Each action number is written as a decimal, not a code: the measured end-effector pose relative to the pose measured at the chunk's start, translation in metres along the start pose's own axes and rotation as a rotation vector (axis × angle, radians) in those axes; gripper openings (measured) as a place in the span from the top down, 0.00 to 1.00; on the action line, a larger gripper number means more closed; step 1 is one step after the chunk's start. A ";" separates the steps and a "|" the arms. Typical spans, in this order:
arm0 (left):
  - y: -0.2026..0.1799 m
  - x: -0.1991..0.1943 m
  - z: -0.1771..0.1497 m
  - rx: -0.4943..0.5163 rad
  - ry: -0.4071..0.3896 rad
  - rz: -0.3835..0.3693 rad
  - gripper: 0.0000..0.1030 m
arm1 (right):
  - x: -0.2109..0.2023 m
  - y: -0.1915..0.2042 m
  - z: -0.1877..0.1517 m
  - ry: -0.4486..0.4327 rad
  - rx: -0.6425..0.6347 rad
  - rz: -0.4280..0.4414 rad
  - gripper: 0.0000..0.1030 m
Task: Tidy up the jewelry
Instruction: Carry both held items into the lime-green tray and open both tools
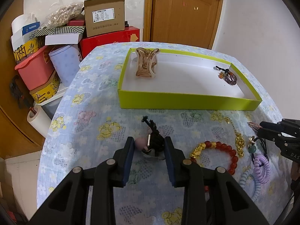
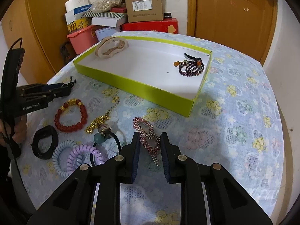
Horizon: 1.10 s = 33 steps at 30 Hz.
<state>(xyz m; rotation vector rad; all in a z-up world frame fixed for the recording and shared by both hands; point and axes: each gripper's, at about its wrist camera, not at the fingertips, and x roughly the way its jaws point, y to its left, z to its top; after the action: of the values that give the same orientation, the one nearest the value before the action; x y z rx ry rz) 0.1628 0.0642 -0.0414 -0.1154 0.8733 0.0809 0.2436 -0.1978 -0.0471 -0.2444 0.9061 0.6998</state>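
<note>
A lime-green tray (image 1: 187, 100) (image 2: 150, 91) holds an amber hair claw (image 1: 146, 64) (image 2: 110, 46) and a purple bead bracelet (image 1: 230, 77) (image 2: 191, 66). My left gripper (image 1: 149, 144) is open, its fingers on either side of a black braided hair tie with a pink bead (image 1: 152, 140) on the cloth. My right gripper (image 2: 150, 140) is open around a pink rhinestone hair clip (image 2: 148, 135) lying on the cloth. A red bead bracelet (image 1: 223, 150) (image 2: 72, 116), gold chain (image 2: 102, 120) and coil hair ties (image 2: 82, 156) lie between them.
The round table has a flowered blue cloth (image 2: 234, 131). A black band (image 2: 44, 142) lies at its left edge. Boxes and bins (image 1: 56, 43) are stacked beyond the table. A wooden door (image 1: 187, 13) stands behind.
</note>
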 end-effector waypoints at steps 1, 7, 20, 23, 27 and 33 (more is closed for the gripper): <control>0.000 0.000 0.000 -0.002 -0.002 -0.008 0.68 | -0.001 -0.001 -0.001 -0.003 0.009 -0.001 0.79; 0.000 -0.008 -0.004 -0.005 -0.025 -0.043 0.70 | -0.012 -0.003 -0.008 -0.023 0.049 -0.008 0.79; -0.011 -0.055 -0.009 0.008 -0.093 -0.066 0.71 | -0.054 0.002 -0.018 -0.096 0.103 -0.018 0.79; -0.013 -0.067 -0.007 0.011 -0.115 -0.071 0.71 | -0.062 0.006 -0.018 -0.110 0.100 -0.017 0.79; -0.015 -0.075 -0.004 0.014 -0.132 -0.074 0.71 | -0.069 0.010 -0.016 -0.129 0.096 -0.016 0.79; -0.014 -0.074 0.004 0.010 -0.137 -0.079 0.70 | -0.075 0.011 -0.005 -0.153 0.089 -0.021 0.79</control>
<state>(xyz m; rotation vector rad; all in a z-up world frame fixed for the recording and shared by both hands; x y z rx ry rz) 0.1202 0.0488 0.0187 -0.1336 0.7319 0.0106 0.2024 -0.2261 0.0100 -0.1192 0.7858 0.6480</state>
